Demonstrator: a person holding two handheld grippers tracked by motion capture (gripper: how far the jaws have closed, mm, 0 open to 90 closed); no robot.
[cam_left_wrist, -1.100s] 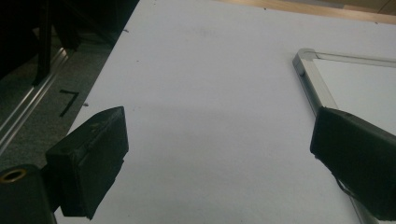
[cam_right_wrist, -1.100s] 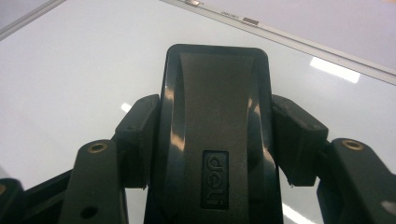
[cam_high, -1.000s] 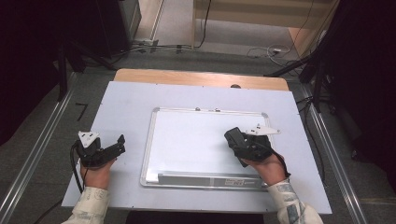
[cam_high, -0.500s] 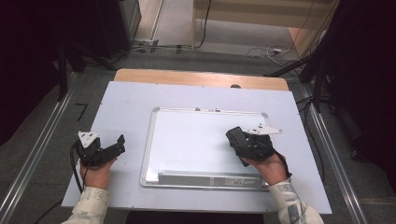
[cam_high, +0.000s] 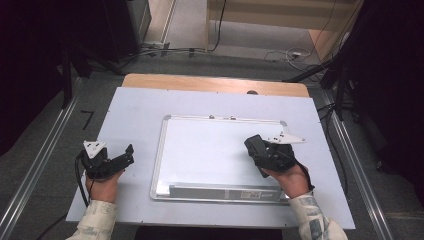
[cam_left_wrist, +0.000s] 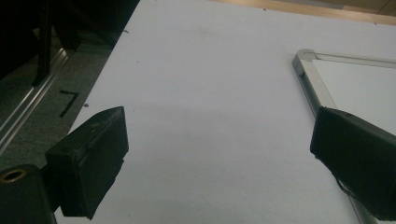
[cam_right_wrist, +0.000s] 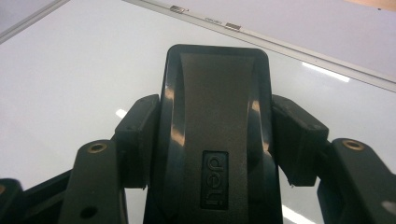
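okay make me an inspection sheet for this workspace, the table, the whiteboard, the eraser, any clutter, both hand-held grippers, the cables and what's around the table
Surface: white table top, wooden strip along its far edge.
Job's things: whiteboard lies flat at the table's middle, its writing face blank; black eraser marked "deli" held over the board.
Clutter: nothing seen.
Grippers: left hand-held gripper open over bare table, left of the board; right hand-held gripper shut on the eraser, above the board's right part.
Cables: black cable loops from the left hand-held gripper; more cables on the floor beyond the table.
Surroundings: metal rails both sides, dark stands.
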